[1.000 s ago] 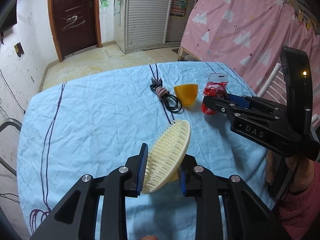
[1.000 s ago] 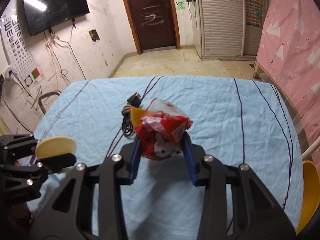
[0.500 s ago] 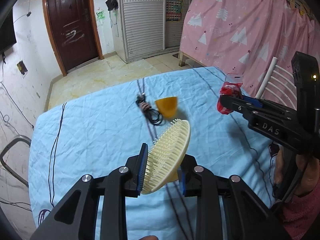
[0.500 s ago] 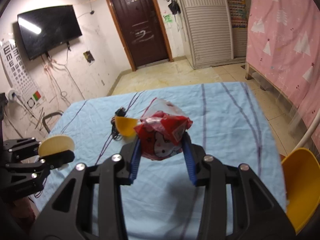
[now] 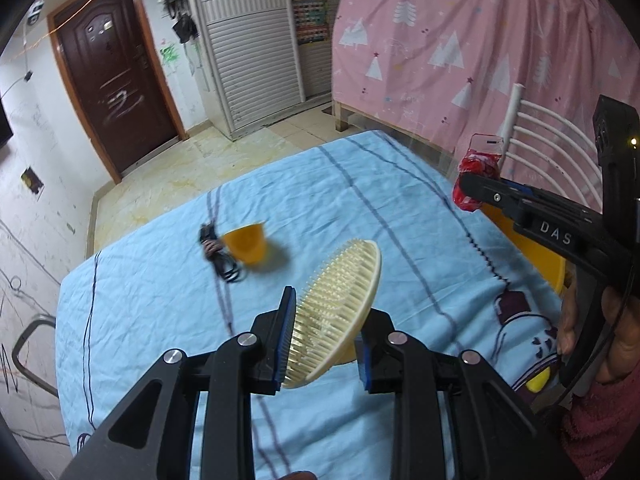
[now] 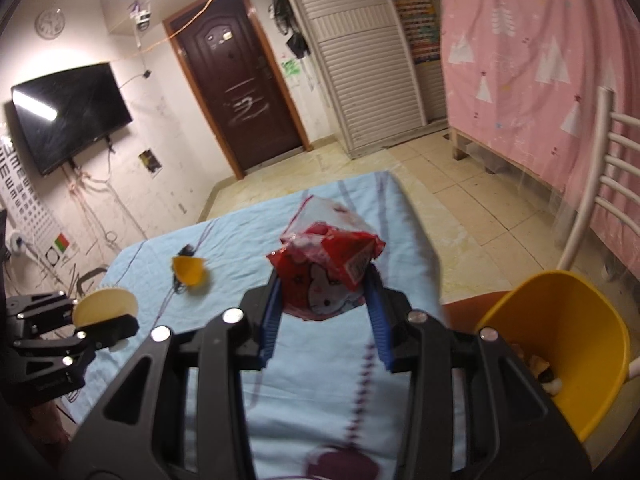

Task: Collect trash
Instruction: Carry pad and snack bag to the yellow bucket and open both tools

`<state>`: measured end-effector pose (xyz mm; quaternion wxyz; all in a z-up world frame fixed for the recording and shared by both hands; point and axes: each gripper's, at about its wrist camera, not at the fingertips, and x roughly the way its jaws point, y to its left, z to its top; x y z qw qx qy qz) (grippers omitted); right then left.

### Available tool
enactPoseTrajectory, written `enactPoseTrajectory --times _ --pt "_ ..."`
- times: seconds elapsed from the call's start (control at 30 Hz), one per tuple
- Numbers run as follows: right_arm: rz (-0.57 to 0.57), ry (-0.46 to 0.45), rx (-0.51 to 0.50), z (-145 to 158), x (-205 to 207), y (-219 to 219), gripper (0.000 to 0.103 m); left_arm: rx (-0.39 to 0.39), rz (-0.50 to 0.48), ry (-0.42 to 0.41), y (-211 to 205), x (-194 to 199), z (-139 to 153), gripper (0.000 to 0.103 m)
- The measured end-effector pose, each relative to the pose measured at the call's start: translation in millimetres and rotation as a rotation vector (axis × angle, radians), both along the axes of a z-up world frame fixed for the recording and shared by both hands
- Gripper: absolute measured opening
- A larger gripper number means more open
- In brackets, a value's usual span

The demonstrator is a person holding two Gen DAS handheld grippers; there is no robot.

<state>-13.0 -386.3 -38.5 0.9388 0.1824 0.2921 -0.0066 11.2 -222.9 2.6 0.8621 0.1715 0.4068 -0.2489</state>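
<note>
While you swung right over the last second, your right gripper stays clamped on the red wrapper | yellow bin now lower right | left gripper still pinches the comb | orange cup remains mid-frame on the bench.

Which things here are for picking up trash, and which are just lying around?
For the job:
red wrapper in the right claw
yellow bin
cream brush in the left claw

Just lying around:
orange cup
black cable
blue cloth
</note>
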Motion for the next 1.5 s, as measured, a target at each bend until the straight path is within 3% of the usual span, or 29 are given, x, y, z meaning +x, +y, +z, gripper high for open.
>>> enactPoseTrajectory --times 0.53,0.97,1.03,1.17,1.3,1.37,1.5 --pt "-0.226 0.030 0.027 -28 -60 -108 0.038 0.048 -0.159 -0.004 -116 -23 0 0.019" --pt "-0.372 0.087 0.040 -66 -85 -165 0.039 -0.012 -0.315 0.109 -214 -38 -4 0.019" --pt "-0.389 0.093 0.037 -69 -87 -169 0.042 -0.033 -0.335 0.128 -226 -37 -6 0.019" --pt "-0.427 0.107 0.012 -74 -90 -173 0.057 -0.099 -0.371 0.178 -245 -34 -13 0.019" --pt "-0.448 0.114 0.006 -78 -94 -175 0.058 -0.143 -0.377 0.219 -257 -31 -22 0.020" --pt "-0.457 0.118 0.003 -79 -96 -175 0.058 -0.163 -0.374 0.239 -262 -29 -26 0.025" --pt "-0.474 0.126 0.001 -83 -102 -176 0.058 -0.194 -0.369 0.257 -264 -28 -28 0.051"
